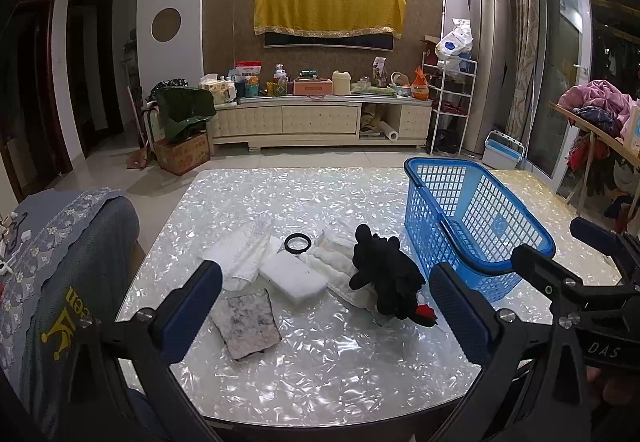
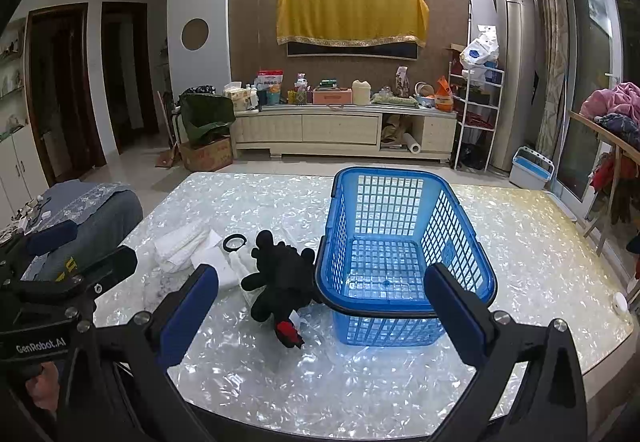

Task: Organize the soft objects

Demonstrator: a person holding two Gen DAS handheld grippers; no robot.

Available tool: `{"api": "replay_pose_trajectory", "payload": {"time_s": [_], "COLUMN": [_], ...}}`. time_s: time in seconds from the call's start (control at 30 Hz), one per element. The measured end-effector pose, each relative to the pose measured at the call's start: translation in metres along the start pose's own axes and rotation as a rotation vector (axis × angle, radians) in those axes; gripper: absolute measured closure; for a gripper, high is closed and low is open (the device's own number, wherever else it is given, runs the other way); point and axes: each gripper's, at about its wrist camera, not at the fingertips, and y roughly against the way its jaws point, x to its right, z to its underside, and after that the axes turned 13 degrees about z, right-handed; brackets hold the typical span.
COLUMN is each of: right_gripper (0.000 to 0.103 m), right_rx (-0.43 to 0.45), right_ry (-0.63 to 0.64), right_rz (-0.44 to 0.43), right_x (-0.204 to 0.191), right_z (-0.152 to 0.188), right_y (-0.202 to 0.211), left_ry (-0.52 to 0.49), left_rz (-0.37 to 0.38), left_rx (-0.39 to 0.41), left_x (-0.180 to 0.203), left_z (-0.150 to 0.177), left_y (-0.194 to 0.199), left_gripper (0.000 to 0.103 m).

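Note:
A black plush toy [image 1: 386,276] with a red part lies on the shiny table [image 1: 320,370], beside an empty blue basket [image 1: 476,217]. Left of it lie a white sponge block [image 1: 292,276], folded white cloths [image 1: 244,254], a white padded cloth [image 1: 340,266], a grey stained rag [image 1: 248,324] and a black ring [image 1: 298,243]. My left gripper [image 1: 326,312] is open and empty above the table's near edge. My right gripper [image 2: 320,312] is open and empty, in front of the plush [image 2: 280,282] and the basket [image 2: 400,242].
A chair with a grey cover [image 1: 60,282] stands at the table's left. A small white round object [image 2: 620,302] lies at the table's right edge. A TV cabinet [image 1: 320,121] with clutter is across the floor.

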Motion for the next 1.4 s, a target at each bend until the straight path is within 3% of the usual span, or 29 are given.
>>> {"api": "replay_pose_trajectory", "payload": {"time_s": [1.4], "right_gripper": [0.0], "right_rx": [-0.022], "right_ry": [-0.003], "right_rz": [0.01], "right_x": [0.0019], "right_z": [0.0007], "right_y": [-0.0009], "left_ry": [-0.016], "left_rz": [0.019], "left_rx": [-0.008], "left_x": [0.0011], "left_z": [0.0027], "left_y": [-0.0032], "left_gripper": [0.0]}}
